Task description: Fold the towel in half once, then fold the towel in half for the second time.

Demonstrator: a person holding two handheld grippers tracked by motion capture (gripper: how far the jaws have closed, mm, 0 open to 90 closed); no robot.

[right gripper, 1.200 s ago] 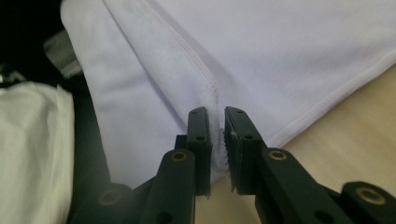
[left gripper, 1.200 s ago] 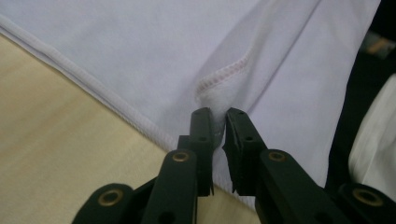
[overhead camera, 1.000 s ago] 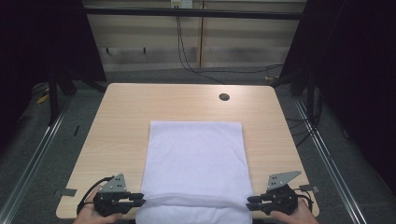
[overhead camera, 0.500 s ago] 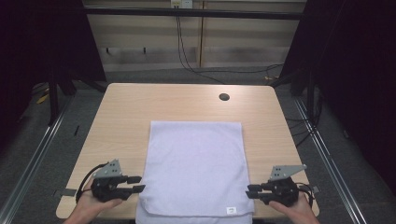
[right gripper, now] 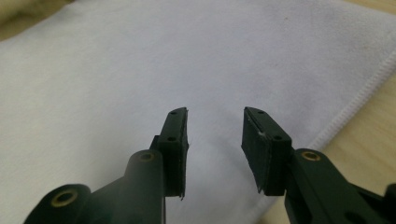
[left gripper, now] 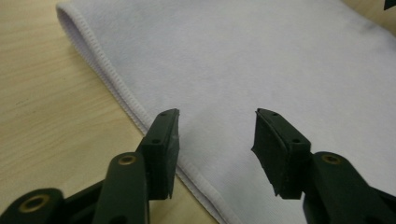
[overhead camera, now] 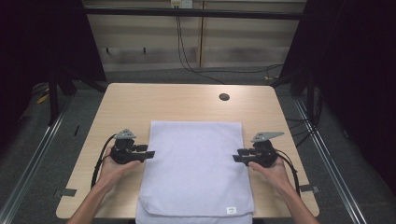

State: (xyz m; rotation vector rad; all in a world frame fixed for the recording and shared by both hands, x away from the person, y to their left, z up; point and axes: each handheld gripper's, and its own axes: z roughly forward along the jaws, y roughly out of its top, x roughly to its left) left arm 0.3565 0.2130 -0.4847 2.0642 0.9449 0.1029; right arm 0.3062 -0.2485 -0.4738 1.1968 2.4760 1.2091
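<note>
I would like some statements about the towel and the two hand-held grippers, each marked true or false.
1. The white towel lies folded on the table. True.
2. The left hand-held gripper grips the towel. False: its jaws stand open, nothing pinched.
3. The right hand-held gripper is at the towel's right edge. True.
4. A small label sits at the towel's far edge. False: it is near the person.

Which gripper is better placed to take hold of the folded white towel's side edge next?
Left, marginally. The left gripper is open with the folded white towel's stitched hem right under its fingers. The right gripper, also open, sits further in over the cloth, its hem off to one side.
</note>
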